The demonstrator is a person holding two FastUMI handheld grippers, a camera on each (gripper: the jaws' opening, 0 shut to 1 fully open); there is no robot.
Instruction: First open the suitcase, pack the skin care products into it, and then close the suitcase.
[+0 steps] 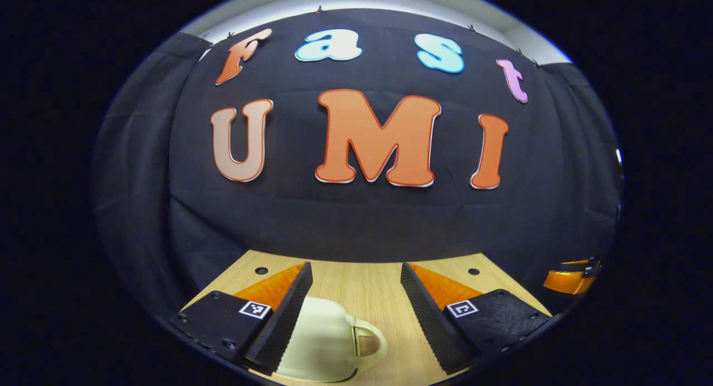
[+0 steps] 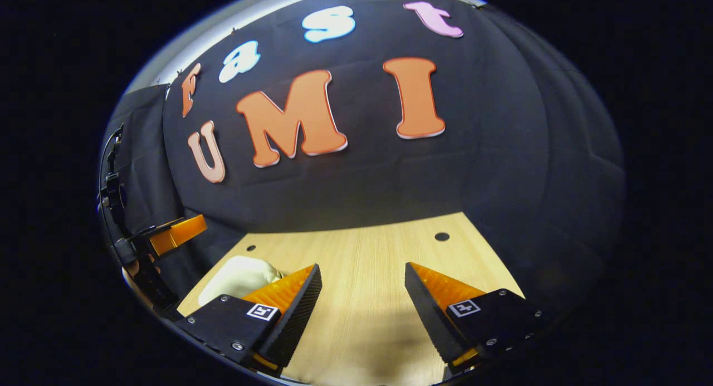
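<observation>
A cream suitcase (image 1: 323,336) with a loop handle (image 1: 370,341) on its right side lies on the wooden table (image 1: 362,280), low in the left gripper view. My left gripper (image 1: 355,269) hangs open above it; the case sits by the left finger (image 1: 284,313), with the handle in the gap. In the right gripper view my right gripper (image 2: 363,268) is open over bare table (image 2: 379,247), and the cream suitcase (image 2: 237,277) peeks out behind its left finger. The left gripper (image 2: 167,235) shows farther off at the left edge.
The black cloth wall closes off the table's far edge. Small round holes (image 1: 261,270) (image 2: 442,236) mark the tabletop near that edge. The right gripper (image 1: 568,277) shows at the far right of the left gripper view.
</observation>
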